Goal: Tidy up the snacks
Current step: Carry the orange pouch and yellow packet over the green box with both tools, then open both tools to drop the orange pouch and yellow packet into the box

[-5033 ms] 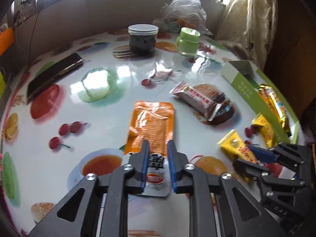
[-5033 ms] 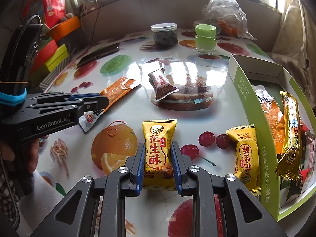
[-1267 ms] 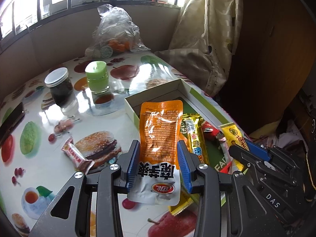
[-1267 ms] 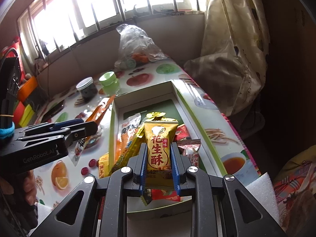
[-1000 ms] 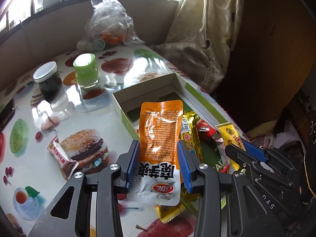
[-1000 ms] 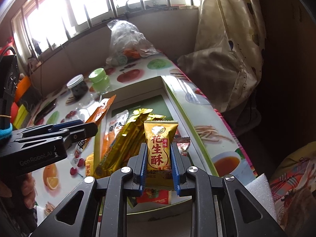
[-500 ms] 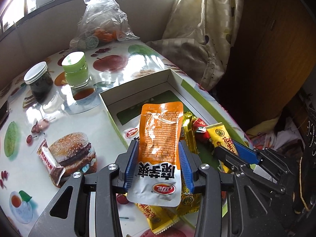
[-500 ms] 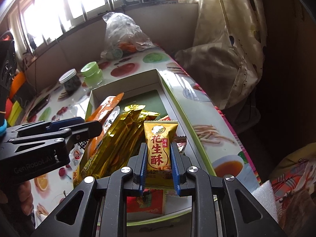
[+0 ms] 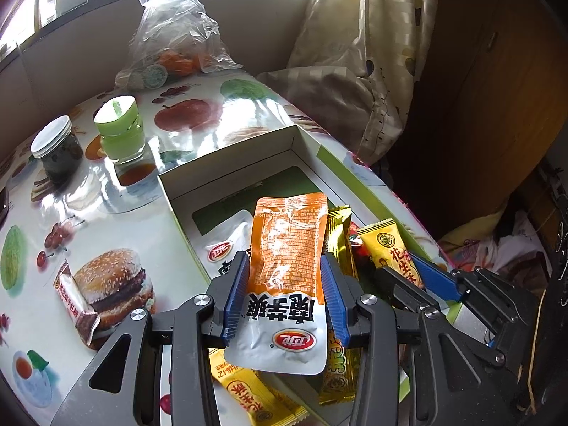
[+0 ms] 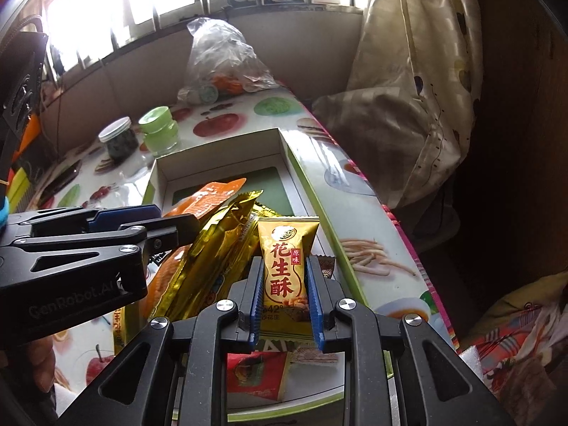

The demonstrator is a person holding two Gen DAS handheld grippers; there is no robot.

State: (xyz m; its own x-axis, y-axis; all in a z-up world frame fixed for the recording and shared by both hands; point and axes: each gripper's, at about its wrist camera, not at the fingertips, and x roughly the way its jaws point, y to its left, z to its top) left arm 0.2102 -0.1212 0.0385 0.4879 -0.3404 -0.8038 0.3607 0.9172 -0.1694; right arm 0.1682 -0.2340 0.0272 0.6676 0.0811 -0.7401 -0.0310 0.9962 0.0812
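Daylight enters through the barred window [image 10: 220, 3], which is overexposed to white. Glare patches cover the glossy tablecloth [image 9: 198, 131]. The right side falls into deep shadow. Fisheye distortion bends the edges; corners appear slightly soft.

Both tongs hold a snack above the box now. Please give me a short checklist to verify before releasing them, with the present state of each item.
1. Left tongs grip the orange pouch: ok.
2. Right tongs grip the yellow peanut bar: ok.
3. Orange pouch is over the green box: ok.
4. Yellow peanut bar is over the box: ok.
5. Free floor at the box's far end: ok, green bottom shows there.
6. The two tongs are apart from each other: ok.
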